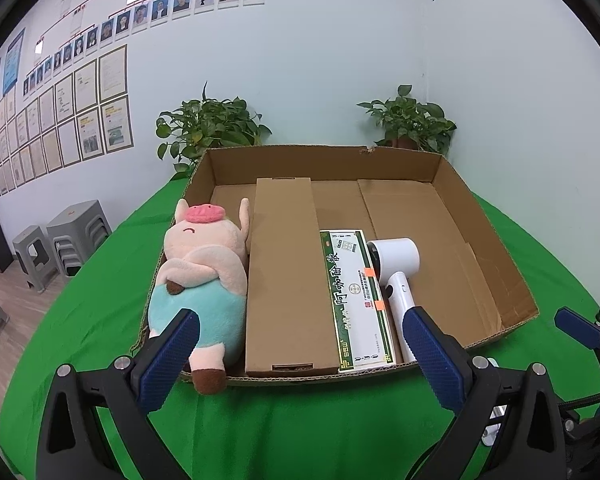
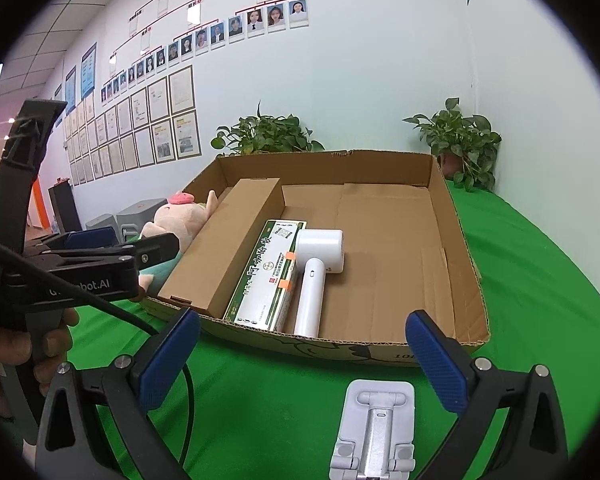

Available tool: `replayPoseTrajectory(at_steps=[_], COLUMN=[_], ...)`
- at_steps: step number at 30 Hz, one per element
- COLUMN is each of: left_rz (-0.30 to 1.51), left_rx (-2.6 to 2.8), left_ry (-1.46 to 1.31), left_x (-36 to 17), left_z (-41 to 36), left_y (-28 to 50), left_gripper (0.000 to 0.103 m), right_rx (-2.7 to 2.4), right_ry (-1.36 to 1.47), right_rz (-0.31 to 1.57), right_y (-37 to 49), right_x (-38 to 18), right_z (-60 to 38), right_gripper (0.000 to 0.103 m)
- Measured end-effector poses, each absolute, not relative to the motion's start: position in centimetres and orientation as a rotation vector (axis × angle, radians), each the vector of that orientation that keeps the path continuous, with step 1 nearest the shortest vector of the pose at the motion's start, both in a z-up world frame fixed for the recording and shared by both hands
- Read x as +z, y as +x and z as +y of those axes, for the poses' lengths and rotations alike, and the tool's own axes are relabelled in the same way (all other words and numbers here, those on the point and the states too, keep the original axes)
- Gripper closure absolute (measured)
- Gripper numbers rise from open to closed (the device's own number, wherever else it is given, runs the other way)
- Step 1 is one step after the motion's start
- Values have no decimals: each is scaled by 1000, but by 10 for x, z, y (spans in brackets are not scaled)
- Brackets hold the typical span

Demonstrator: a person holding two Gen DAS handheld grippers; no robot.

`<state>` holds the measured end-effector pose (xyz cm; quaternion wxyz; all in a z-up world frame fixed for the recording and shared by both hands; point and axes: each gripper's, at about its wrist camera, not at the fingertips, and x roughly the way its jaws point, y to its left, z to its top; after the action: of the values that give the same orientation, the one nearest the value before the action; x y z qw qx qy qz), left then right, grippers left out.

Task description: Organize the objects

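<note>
An open cardboard tray (image 1: 488,248) (image 2: 456,248) sits on the green table. In it lie a plush pig (image 1: 200,276) (image 2: 176,220) at the left, a long brown box (image 1: 288,272) (image 2: 228,248), a green-and-white box (image 1: 356,300) (image 2: 268,276) and a white hair dryer (image 1: 396,276) (image 2: 320,268). A white folding phone stand (image 2: 376,428) lies on the cloth in front of the tray, between my right gripper's fingers. My left gripper (image 1: 304,360) is open and empty before the tray. My right gripper (image 2: 304,360) is open over the stand.
Two potted plants (image 1: 208,124) (image 1: 412,120) stand behind the tray against the wall. Grey stools (image 1: 76,228) stand on the floor at the left. The left gripper (image 2: 80,264) shows at the left in the right wrist view.
</note>
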<state>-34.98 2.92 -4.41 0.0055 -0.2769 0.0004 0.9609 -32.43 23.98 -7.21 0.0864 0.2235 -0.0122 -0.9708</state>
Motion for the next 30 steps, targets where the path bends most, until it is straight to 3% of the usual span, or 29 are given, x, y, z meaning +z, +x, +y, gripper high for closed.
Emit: replayPoseTrajectory(at_steps=[14, 23, 30], left_rz=[-78, -240, -345], left_rx=[2897, 2519, 2239], left_ry=[-897, -1096, -1139], left_x=[-43, -77, -105], left_z=[29, 51, 79], left_y=[-366, -400, -410], left_gripper=[1, 1, 4], right_rx=[-2878, -2702, -2811], right_ry=[699, 947, 1178], right_rz=[-46, -28, -142], right_y=[-321, -294, -293], right_x=[-68, -123, -153], right_z=[246, 251, 310], right_gripper=[1, 1, 1])
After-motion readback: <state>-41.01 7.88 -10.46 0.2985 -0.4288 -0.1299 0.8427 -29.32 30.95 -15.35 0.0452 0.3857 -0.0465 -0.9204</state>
